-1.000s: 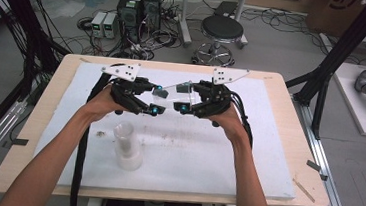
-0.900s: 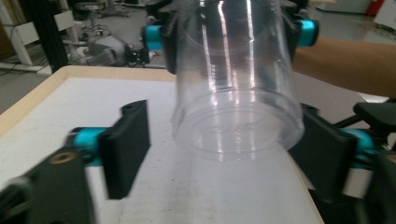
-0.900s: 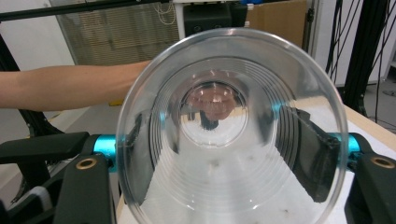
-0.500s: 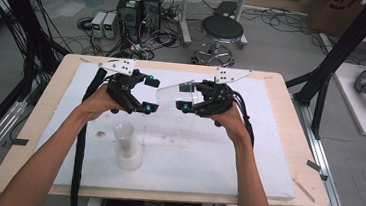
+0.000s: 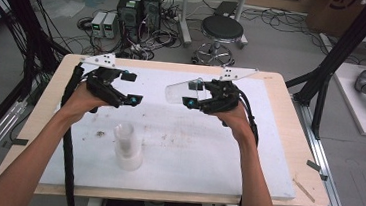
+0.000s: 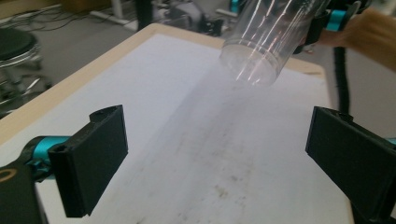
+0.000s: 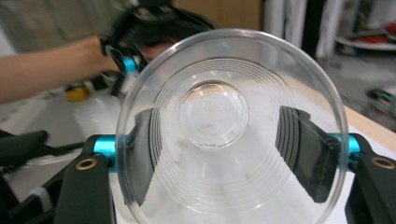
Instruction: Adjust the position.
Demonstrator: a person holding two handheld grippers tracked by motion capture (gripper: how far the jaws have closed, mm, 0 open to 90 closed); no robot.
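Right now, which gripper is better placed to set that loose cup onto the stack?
Right. The right gripper is shut on the clear cup, held sideways above the table. The left gripper has just opened and holds nothing, though it sits nearer the cup stack.

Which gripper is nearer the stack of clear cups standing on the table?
Left. The left gripper, jaws just opened and empty, hangs just above and behind the stack of cups. The right gripper, clamped on a single clear cup, is farther off to the stack's right.

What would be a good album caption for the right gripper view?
Looking straight into a clear plastic cup clamped sideways between black tongs, above a white table.
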